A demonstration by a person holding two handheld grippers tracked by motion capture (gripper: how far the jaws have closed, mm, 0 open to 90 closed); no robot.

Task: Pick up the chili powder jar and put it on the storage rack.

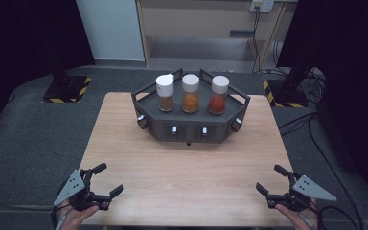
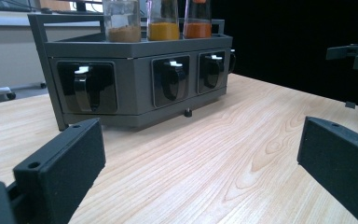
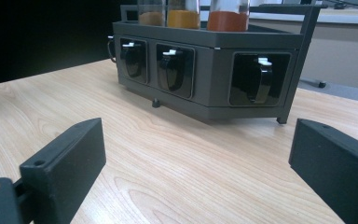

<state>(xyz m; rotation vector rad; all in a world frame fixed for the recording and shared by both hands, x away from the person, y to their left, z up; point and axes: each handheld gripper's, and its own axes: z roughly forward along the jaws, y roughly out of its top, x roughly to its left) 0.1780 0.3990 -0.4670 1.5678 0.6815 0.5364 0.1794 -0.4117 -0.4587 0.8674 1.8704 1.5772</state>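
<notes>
- The spice rack (image 1: 190, 120) stands at the far middle of the table (image 1: 187, 177), with three jars (image 1: 190, 93) on top.
- Left gripper (image 1: 99, 179) and right gripper (image 1: 271, 178) rest at the near corners, both jaws wide apart and empty (about equally far from the rack).
</notes>
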